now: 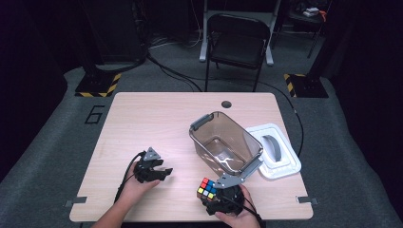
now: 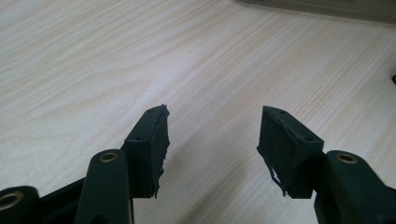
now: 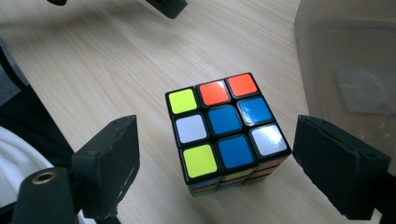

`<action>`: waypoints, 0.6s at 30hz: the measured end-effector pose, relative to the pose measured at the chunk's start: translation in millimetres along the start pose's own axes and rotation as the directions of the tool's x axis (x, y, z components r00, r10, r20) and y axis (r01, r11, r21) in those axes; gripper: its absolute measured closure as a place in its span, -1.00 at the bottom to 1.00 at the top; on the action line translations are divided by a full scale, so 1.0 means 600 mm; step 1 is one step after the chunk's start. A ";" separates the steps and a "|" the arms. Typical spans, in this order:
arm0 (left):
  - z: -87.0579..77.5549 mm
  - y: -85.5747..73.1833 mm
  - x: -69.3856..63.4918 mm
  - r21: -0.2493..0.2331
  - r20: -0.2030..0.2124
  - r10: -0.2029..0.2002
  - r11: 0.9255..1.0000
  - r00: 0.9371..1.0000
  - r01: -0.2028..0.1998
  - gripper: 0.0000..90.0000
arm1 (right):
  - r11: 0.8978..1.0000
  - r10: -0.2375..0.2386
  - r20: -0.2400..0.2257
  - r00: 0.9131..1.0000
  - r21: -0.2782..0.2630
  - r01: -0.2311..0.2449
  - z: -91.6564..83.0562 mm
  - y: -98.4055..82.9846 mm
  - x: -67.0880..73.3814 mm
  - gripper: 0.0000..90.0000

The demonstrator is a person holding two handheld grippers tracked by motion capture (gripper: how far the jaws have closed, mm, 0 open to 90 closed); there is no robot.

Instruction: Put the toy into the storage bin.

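A scrambled Rubik's cube [image 1: 206,188] stands on the wooden table [image 1: 142,123] near the front edge. In the right gripper view its top face [image 3: 226,133] carries blue, white, yellow and orange stickers. My right gripper [image 1: 211,194] is open around the cube, one jaw on each side, with a visible gap at both pads [image 3: 112,158]. My left gripper [image 1: 161,173] rests low over the table to the left, open, with bare wood between its fingers [image 2: 152,140].
A clear plastic container [image 1: 199,124] with grey handles stands tilted just behind the cube, close to the right gripper; its wall [image 3: 345,56] is at the right. A white lid [image 1: 275,152] lies to its right. A folding chair [image 1: 237,42] stands beyond the table.
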State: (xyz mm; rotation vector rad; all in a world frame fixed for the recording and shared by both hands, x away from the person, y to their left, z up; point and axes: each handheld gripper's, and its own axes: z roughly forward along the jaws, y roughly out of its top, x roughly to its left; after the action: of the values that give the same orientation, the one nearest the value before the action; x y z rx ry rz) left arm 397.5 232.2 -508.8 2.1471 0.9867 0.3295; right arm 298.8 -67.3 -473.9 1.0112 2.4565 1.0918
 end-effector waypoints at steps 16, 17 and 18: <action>-0.003 0.000 0.002 0.005 -0.001 0.001 1.000 1.000 -0.001 -0.05 | 0.999 -0.012 -0.017 1.000 0.051 0.013 0.021 -0.003 0.013 -0.56; -0.003 0.000 0.002 0.002 -0.004 0.001 1.000 1.000 -0.001 -0.05 | 0.999 -0.020 -0.020 1.000 0.046 0.021 0.024 -0.002 0.014 -0.49; -0.003 0.000 0.002 0.002 -0.004 0.001 1.000 1.000 -0.001 -0.05 | 0.999 -0.020 -0.020 1.000 0.046 0.021 0.024 -0.002 0.014 -0.49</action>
State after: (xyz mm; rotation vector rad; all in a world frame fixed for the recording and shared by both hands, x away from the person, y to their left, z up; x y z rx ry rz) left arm 397.5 234.2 -507.9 2.1494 0.9892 0.3335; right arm 299.1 -54.1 -484.6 0.9908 2.5135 1.0476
